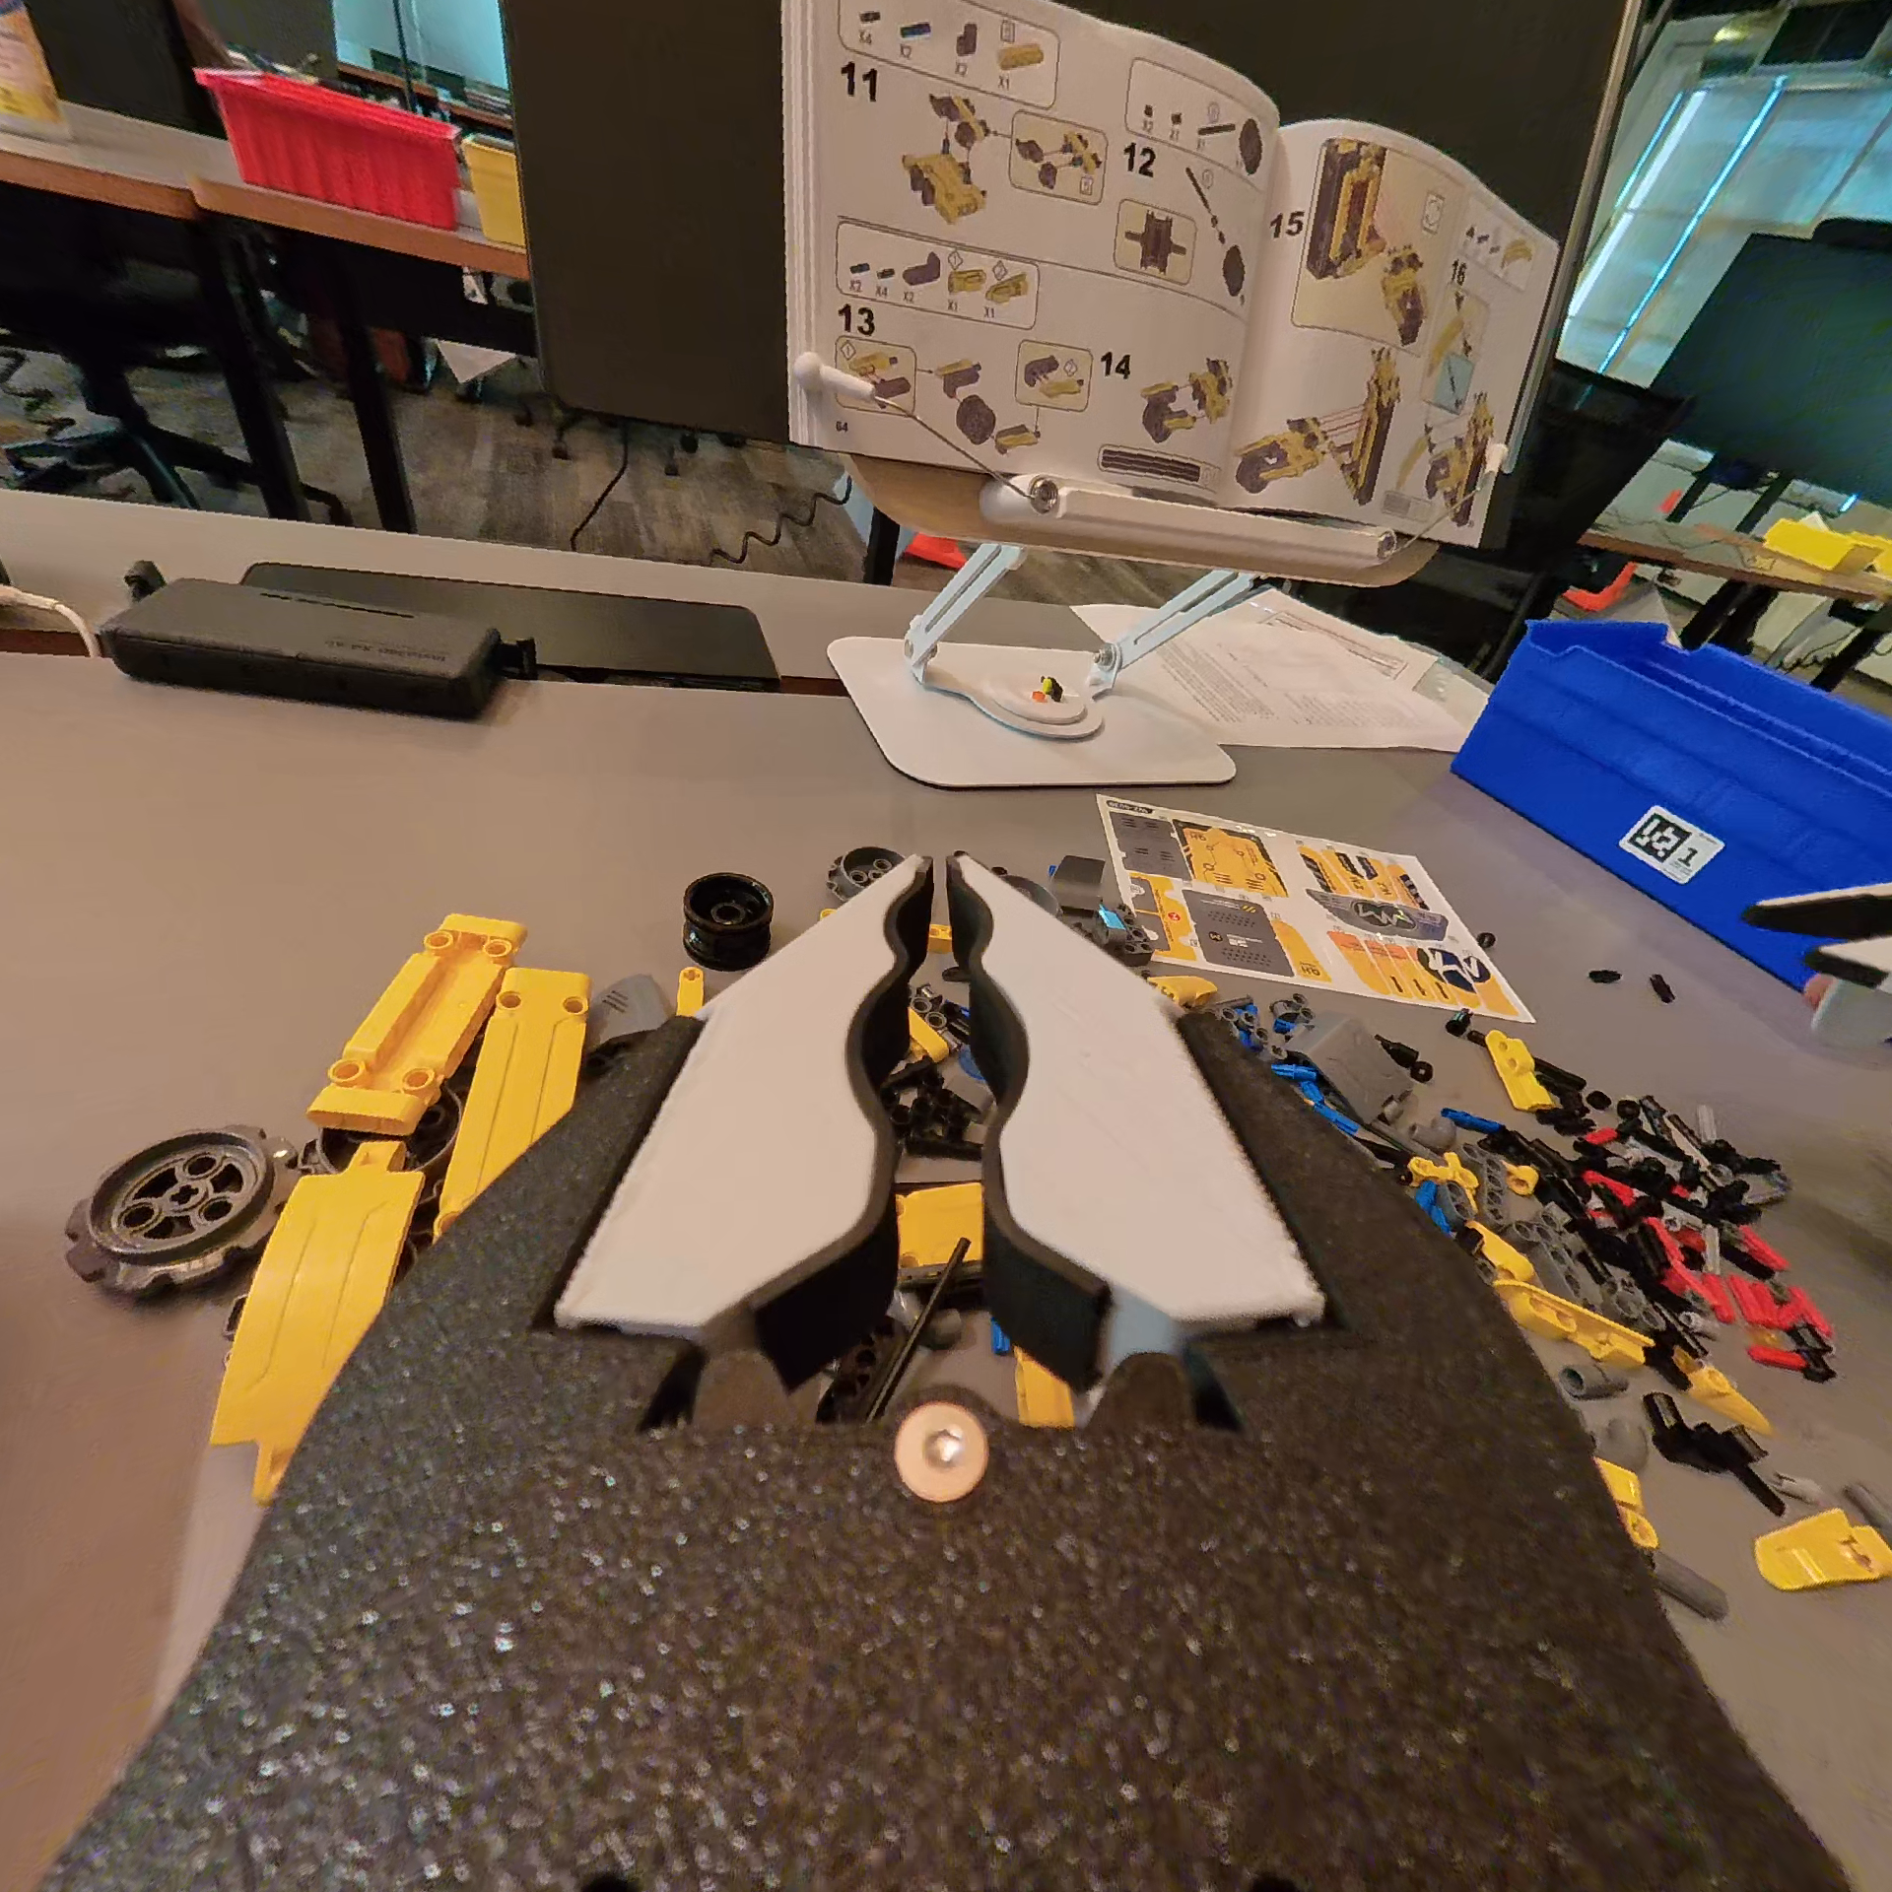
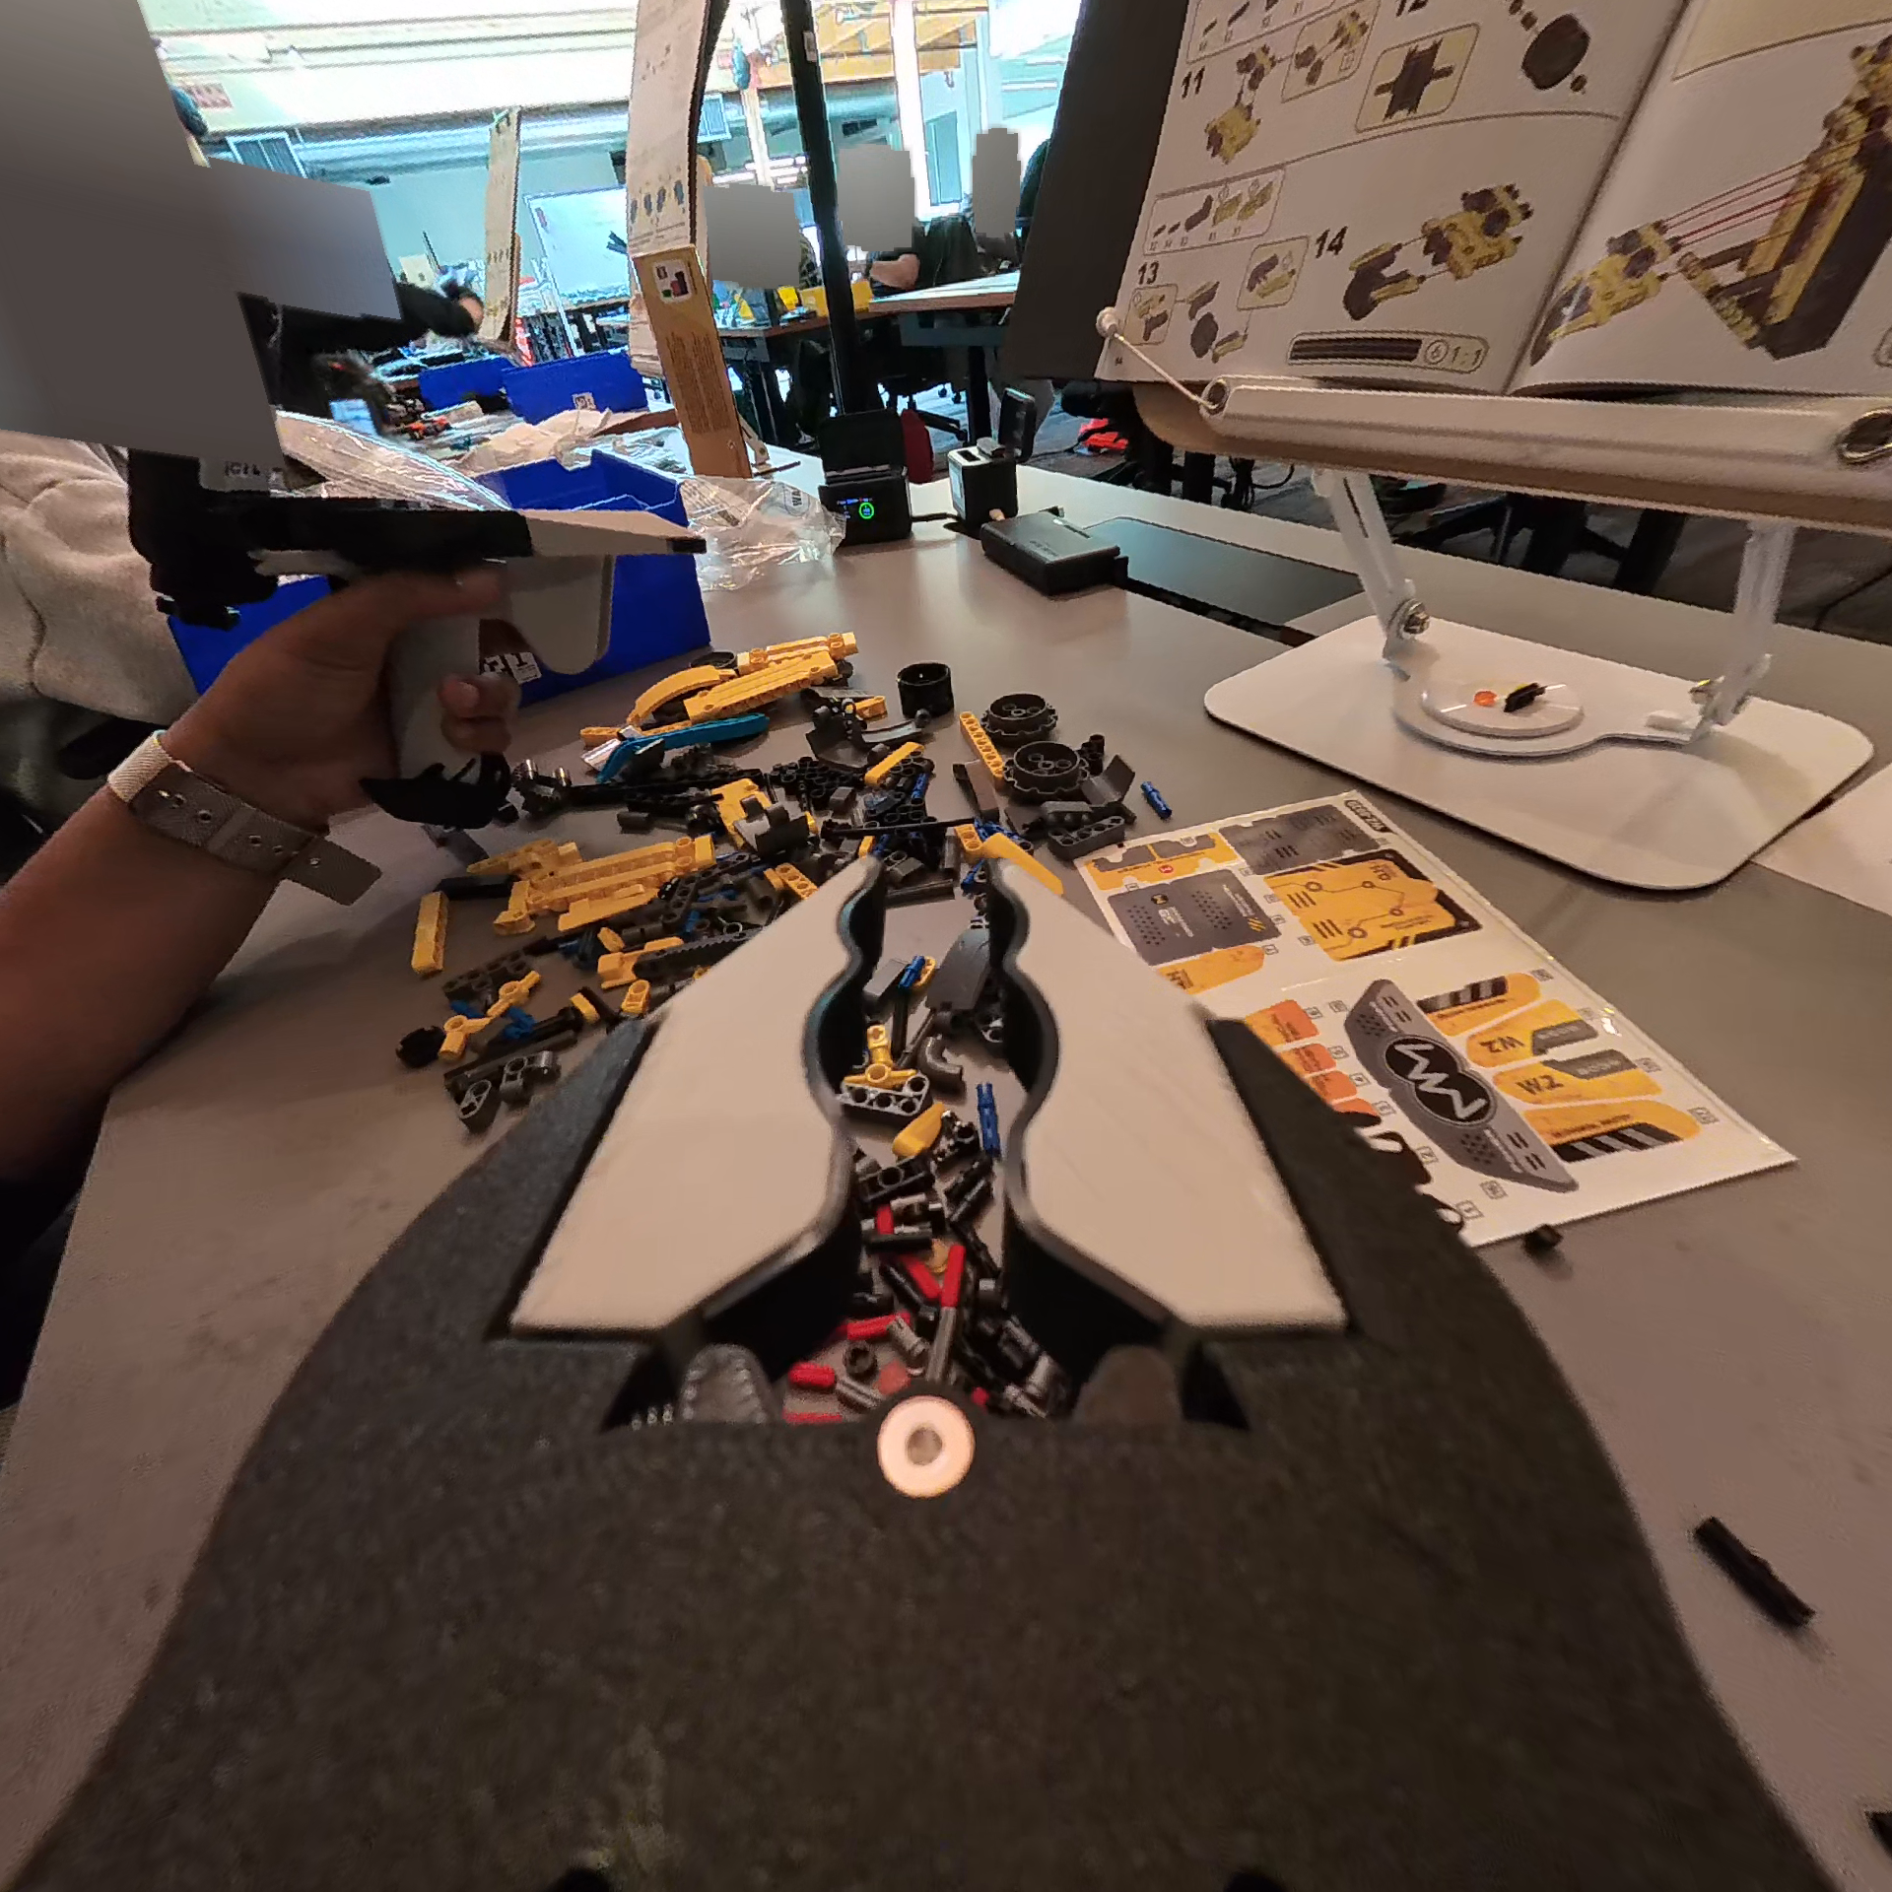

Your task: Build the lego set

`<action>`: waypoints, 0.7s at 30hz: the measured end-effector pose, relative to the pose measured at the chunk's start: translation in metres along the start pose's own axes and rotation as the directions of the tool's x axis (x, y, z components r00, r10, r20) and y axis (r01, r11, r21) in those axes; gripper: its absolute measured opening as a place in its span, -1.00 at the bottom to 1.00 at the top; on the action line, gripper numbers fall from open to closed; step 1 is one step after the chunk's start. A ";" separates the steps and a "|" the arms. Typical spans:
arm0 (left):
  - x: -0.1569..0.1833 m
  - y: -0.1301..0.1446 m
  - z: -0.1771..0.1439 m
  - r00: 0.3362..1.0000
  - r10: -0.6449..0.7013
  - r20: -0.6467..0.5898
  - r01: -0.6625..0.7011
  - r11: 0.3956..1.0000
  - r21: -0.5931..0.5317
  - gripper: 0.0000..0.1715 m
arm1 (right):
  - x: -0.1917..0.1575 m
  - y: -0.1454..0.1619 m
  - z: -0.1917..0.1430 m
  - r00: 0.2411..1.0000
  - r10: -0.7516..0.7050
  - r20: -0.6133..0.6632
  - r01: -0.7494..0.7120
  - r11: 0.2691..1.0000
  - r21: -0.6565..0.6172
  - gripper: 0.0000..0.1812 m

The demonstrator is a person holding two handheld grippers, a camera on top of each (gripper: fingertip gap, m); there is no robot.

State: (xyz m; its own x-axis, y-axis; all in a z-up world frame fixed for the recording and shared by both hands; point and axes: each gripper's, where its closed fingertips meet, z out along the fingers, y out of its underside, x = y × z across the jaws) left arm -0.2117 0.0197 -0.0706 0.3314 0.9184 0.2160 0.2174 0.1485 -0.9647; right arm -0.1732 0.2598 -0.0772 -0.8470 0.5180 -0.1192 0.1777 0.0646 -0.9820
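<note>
Two grippers: both hung over a grey table (image 1: 307,819) strewn with loose building-toy parts.
Left gripper (image 1: 940,870): fingertips nearly met, with only a thin slit between them and nothing pinched; it hovered above the parts pile (image 1: 1597,1208), a black wheel hub (image 1: 727,918) just left of its tips.
Right gripper (image 2: 937,880): jaws stood parted, nothing between them; small yellow, black and red pieces (image 2: 901,1157) lay on the table below the gap.
Sticker sheet (image 2: 1413,1003): flat, just right of the right gripper.
Instruction booklet (image 1: 1075,235): open on a white stand (image 1: 1034,737) beyond the parts.
Blue bin (image 1: 1679,747): at the table's right.
Hand (image 2: 307,696): gripped the left gripper's handle.
</note>
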 end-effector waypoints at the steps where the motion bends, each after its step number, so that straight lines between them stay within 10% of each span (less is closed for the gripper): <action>1: 0.000 0.000 0.000 1.000 0.000 0.001 0.000 1.000 0.001 -0.97 | 0.001 0.000 0.000 1.000 -0.002 -0.003 0.002 1.000 0.002 -0.84; 21: -0.001 -0.001 -0.001 1.000 -0.005 0.001 0.005 1.000 0.007 -0.97 | 0.000 0.001 0.001 1.000 0.013 0.006 -0.013 1.000 -0.004 -0.83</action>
State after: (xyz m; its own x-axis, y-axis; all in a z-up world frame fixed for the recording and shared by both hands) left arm -0.2117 0.0185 -0.0696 0.3298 0.9179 0.2207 0.2130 0.1554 -0.9646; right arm -0.1731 0.2593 -0.0785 -0.8474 0.5140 -0.1332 0.1912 0.0614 -0.9796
